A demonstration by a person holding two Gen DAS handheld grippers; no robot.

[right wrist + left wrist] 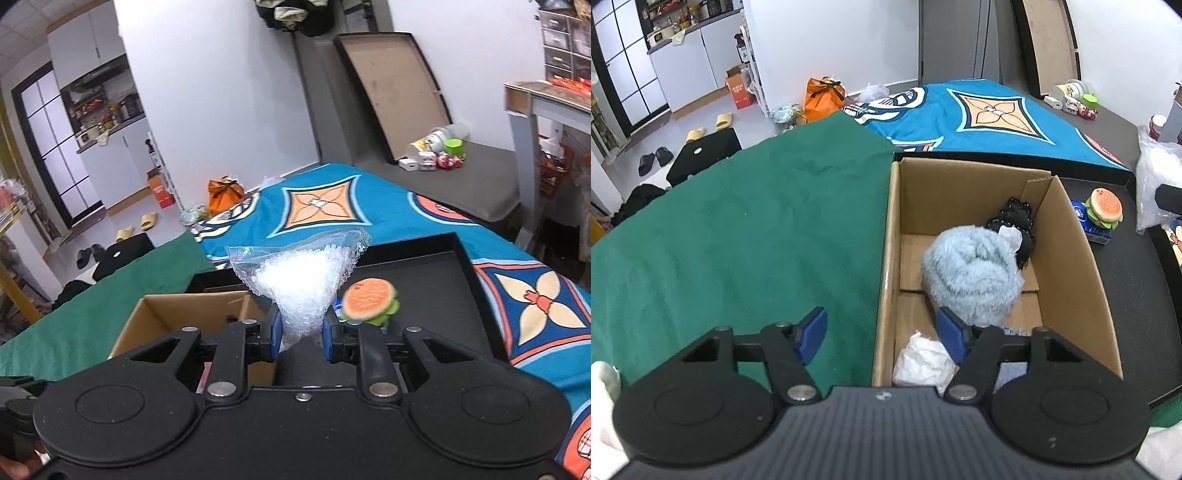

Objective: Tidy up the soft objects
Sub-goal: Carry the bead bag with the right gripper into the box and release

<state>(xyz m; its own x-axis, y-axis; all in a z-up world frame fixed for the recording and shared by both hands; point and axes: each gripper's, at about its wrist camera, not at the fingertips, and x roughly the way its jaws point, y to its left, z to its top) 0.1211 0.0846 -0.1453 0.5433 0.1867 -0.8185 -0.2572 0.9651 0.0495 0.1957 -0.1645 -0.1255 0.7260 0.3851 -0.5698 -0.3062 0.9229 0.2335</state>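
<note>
A cardboard box (pixel 1071 236) stands on the table and holds a fluffy light-blue roll (pixel 971 277), a black soft item (pixel 1015 221) and a white crumpled piece (pixel 923 360). My left gripper (pixel 882 334) is open and empty, straddling the box's left wall near its front corner. My right gripper (pixel 299 334) is shut on a clear bubble-wrap bag (pixel 299 277), held up above the black tray (pixel 436 273), right of the box (pixel 147 314). A burger plush (pixel 1104 208) sits on a blue packet (pixel 1087 221) in the tray; the plush also shows in the right wrist view (pixel 369 299).
A green cloth (pixel 738 229) covers the table's left part, a blue patterned cloth (pixel 990 114) the far part. The bubble-wrap bag (pixel 1154 184) shows at the left wrist view's right edge. Small items (pixel 436 155) lie on a grey surface at the far right.
</note>
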